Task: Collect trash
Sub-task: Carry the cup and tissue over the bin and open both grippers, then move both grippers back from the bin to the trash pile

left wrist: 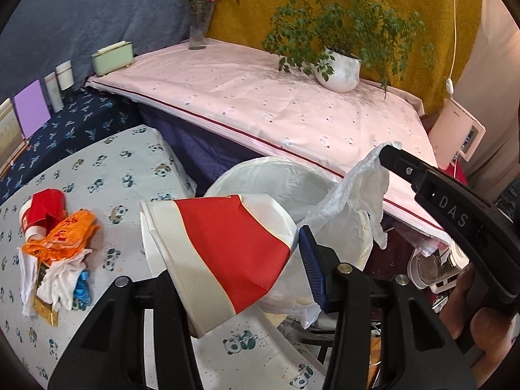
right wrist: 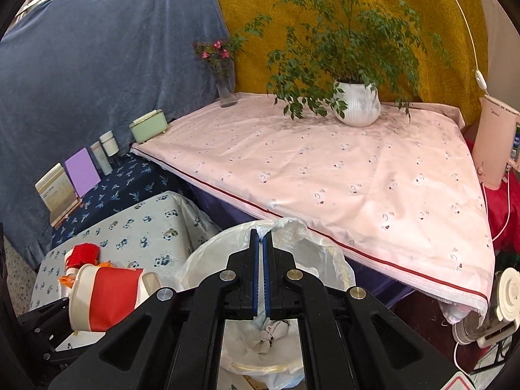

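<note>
My left gripper (left wrist: 234,256) is shut on a crushed red and white paper cup (left wrist: 221,243), held just in front of the white-lined bin (left wrist: 260,169). The left finger is hidden behind the cup. In the left wrist view my right gripper (left wrist: 385,151) reaches in from the right above the bin, shut on a crumpled white tissue (left wrist: 360,191) that hangs from its tip. In the right wrist view the right gripper (right wrist: 261,237) has its blue pads together over the bin (right wrist: 208,253), and the cup (right wrist: 107,295) shows at lower left. More trash (left wrist: 65,237) lies on the panda cloth.
The pile holds a red cup (left wrist: 42,211), an orange bag (left wrist: 74,227) and white tissues (left wrist: 58,279). A pink-covered table (right wrist: 325,169) behind the bin carries a potted plant (right wrist: 357,104) and a vase (right wrist: 226,87). A pink appliance (right wrist: 494,143) stands at right.
</note>
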A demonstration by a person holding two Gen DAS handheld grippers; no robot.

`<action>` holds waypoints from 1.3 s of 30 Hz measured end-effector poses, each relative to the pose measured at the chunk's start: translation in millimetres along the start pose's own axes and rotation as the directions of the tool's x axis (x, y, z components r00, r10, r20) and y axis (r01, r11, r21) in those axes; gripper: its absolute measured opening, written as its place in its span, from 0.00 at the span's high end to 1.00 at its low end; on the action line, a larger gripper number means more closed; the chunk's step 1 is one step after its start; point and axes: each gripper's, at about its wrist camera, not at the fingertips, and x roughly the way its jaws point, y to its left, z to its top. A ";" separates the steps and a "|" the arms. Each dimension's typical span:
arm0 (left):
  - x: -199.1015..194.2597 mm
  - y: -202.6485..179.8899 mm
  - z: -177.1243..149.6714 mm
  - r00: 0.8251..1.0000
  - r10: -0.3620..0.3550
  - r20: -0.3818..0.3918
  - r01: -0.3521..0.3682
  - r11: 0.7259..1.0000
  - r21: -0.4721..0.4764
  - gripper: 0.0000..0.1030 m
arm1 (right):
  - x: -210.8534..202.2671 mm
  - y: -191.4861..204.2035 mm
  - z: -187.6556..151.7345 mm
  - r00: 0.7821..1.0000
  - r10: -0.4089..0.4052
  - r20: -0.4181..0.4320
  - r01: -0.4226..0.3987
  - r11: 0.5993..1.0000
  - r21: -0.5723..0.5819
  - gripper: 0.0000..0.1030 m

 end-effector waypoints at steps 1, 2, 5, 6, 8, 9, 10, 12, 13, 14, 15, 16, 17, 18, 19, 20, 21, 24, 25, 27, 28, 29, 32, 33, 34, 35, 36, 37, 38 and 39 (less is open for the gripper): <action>3.0 -1.1 0.4 1.000 -0.005 -0.002 0.005 1.000 0.004 0.56 | 2.6 -2.1 -1.0 1.000 -0.002 -0.006 0.002 1.000 0.004 0.98; 6.4 -2.8 0.9 1.000 -0.010 -0.003 0.010 1.000 0.010 0.56 | 5.7 -4.4 -2.4 1.000 -0.003 -0.012 0.003 1.000 0.009 0.98; 15.0 -7.4 2.9 1.000 -0.016 -0.006 0.017 0.999 0.028 0.57 | 12.9 -9.1 -5.8 1.000 -0.008 -0.028 0.008 1.000 0.018 0.98; 17.1 -7.8 3.4 1.000 -0.020 -0.006 0.020 0.999 0.029 0.57 | 14.7 -10.0 -6.4 0.999 -0.009 -0.032 0.010 1.000 0.020 0.98; 20.3 -7.2 4.9 1.000 -0.019 -0.005 0.019 0.999 0.025 0.56 | 17.8 -11.9 -7.3 0.999 -0.010 -0.040 0.011 1.000 0.023 0.97; 21.6 -6.0 5.8 1.000 -0.022 -0.007 0.022 1.000 0.022 0.54 | 18.8 -12.6 -8.0 0.999 -0.011 -0.043 0.013 1.000 0.026 0.96; 22.4 -4.5 6.2 1.000 -0.025 -0.007 0.025 1.000 0.017 0.49 | 18.9 -13.0 -8.5 0.999 -0.013 -0.040 0.014 0.999 0.029 0.93; 21.7 -1.8 6.8 1.000 -0.016 0.002 0.016 1.000 0.006 0.42 | 19.1 -12.3 -8.1 0.999 -0.016 -0.038 0.017 1.000 0.025 0.92; 21.0 -0.5 7.1 1.000 -0.014 0.006 0.014 1.000 0.002 0.41 | 19.2 -12.1 -8.0 0.999 -0.016 -0.038 0.017 1.000 0.024 0.91; 20.5 1.3 7.3 1.000 -0.014 0.008 0.014 1.000 -0.002 0.40 | 19.0 -11.4 -7.9 0.999 -0.016 -0.036 0.017 1.000 0.022 0.88; 19.7 3.1 7.5 1.000 -0.010 0.010 0.010 1.000 -0.007 0.37 | 18.7 -10.6 -7.5 0.999 -0.016 -0.035 0.017 1.000 0.020 0.87; 18.4 5.2 7.6 1.000 -0.007 0.015 0.007 1.000 -0.013 0.35 | 18.4 -10.2 -7.4 0.999 -0.017 -0.032 0.017 1.000 0.019 0.84; 17.2 6.5 7.8 1.000 -0.004 0.018 0.004 1.000 -0.017 0.35 | 17.5 -9.2 -7.2 0.999 -0.017 -0.030 0.017 1.000 0.017 0.83; 16.2 8.4 7.6 1.000 0.000 0.020 0.001 1.000 -0.020 0.35 | 16.4 -8.1 -6.9 1.000 -0.016 -0.027 0.017 1.000 0.016 0.83; 15.5 9.9 7.5 1.000 0.002 0.021 -0.002 1.000 -0.022 0.35 | 15.5 -7.1 -6.4 1.000 -0.015 -0.024 0.016 1.000 0.015 0.82; 14.3 12.1 7.5 1.000 0.006 0.023 -0.005 1.000 -0.028 0.35 | 14.4 -5.9 -6.3 1.000 -0.015 -0.022 0.015 1.000 0.013 0.80; 13.2 14.2 7.4 1.000 0.009 0.025 -0.008 0.999 -0.032 0.35 | 13.1 -4.1 -6.3 1.000 -0.017 -0.019 0.017 1.000 0.010 0.79; 8.8 20.6 6.6 0.999 0.019 0.031 -0.017 0.999 -0.046 0.35 | 9.6 0.8 -6.0 1.000 -0.024 -0.008 0.024 1.000 -0.002 0.74; 7.0 22.6 6.2 0.999 0.022 0.034 -0.020 0.999 -0.050 0.35 | 8.1 2.6 -5.9 1.000 -0.025 -0.006 0.025 1.000 -0.006 0.72; 2.3 28.0 4.7 0.999 0.030 0.040 -0.028 0.998 -0.061 0.35 | 5.7 6.5 -6.0 1.000 -0.024 -0.002 0.024 1.000 -0.013 0.69; 1.1 30.5 4.6 0.999 0.033 0.040 -0.030 0.997 -0.065 0.35 | 4.5 8.3 -6.2 1.000 -0.024 0.001 0.024 1.000 -0.016 0.66; -1.2 33.7 3.5 0.998 0.037 0.042 -0.034 0.997 -0.072 0.35 | 3.2 10.6 -6.2 1.000 -0.024 0.004 0.024 1.000 -0.020 0.63; -7.3 44.2 -0.7 0.998 0.053 0.045 -0.049 0.994 -0.095 0.34 | -2.3 18.6 -7.0 1.000 -0.019 0.015 0.019 0.999 -0.031 0.56; -9.7 48.6 -2.7 0.997 0.061 0.046 -0.056 0.993 -0.104 0.33 | -4.1 21.6 -7.3 1.000 -0.016 0.018 0.016 0.999 -0.035 0.55; -11.3 52.0 -3.6 0.997 0.067 0.046 -0.062 0.992 -0.111 0.31 | -5.7 25.0 -7.8 1.000 -0.012 0.021 0.013 0.999 -0.040 0.53; -13.6 57.2 -5.5 0.996 0.077 0.046 -0.071 0.990 -0.123 0.30 | -7.1 28.6 -8.3 1.000 -0.009 0.023 0.010 0.999 -0.046 0.51; -15.7 61.1 -7.1 0.995 0.085 0.047 -0.078 0.988 -0.131 0.27 | -8.3 32.5 -8.5 1.000 -0.007 0.023 0.009 0.999 -0.052 0.51; -18.1 65.0 -8.7 0.995 0.092 0.050 -0.084 0.987 -0.139 0.26 | -9.4 36.8 -9.2 1.000 -0.003 0.023 0.005 0.998 -0.058 0.50; -21.6 70.5 -11.0 0.994 0.098 0.053 -0.089 0.985 -0.147 0.26 | -10.3 40.6 -9.5 1.000 0.001 0.022 0.000 0.998 -0.063 0.50; -24.6 75.7 -13.2 0.993 0.105 0.053 -0.096 0.983 -0.154 0.26 | -11.4 44.9 -10.4 1.000 0.007 0.022 -0.005 0.998 -0.068 0.50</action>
